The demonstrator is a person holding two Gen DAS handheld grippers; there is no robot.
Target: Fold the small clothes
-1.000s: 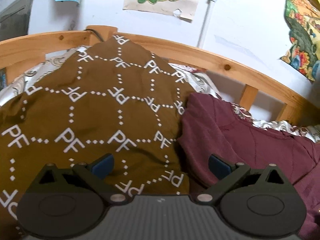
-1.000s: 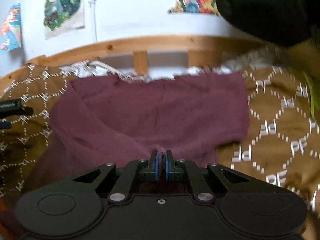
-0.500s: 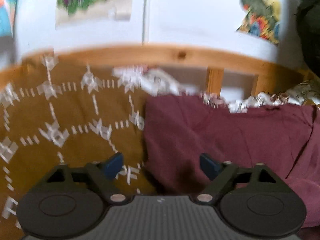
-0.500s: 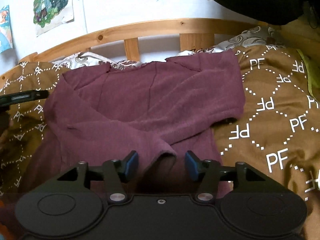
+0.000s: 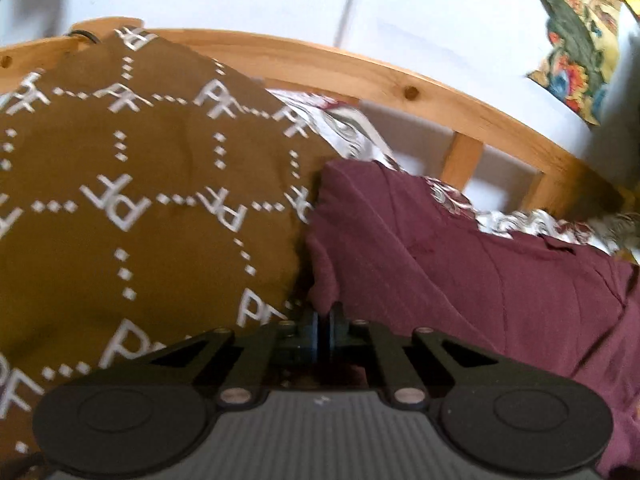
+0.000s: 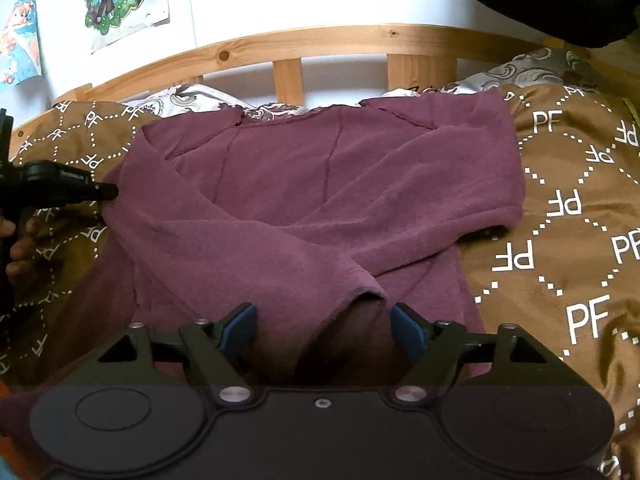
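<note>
Centrally, a maroon sweater lies spread on a brown blanket printed with white letters and dotted diamonds, its neckline toward a wooden bed rail. Both sleeves are folded across the body; the cuff of the upper sleeve ends near the bottom of the right wrist view.

Right gripper: angled downward over the lower part of the sweater, with its blue-padded fingers standing wide on either side of the sleeve cuff. Its jaws have just been opening. The cuff lies between them, and the pads do not press on it.

Left gripper: also angled downward, at the left edge of the sweater where maroon cloth meets the blanket. Its jaws have just closed and now stand together. A bunched fold of sweater cloth rises directly ahead of the fingertips, but whether cloth is pinched between the pads cannot be told from this view. In the right wrist view the same gripper enters from the left, its dark tip touching or just beside the sweater's left shoulder, with a person's hand curled around the handle beneath it.

Background: a patterned white sheet shows between blanket and rail; cartoon posters hang on the white wall behind.
</note>
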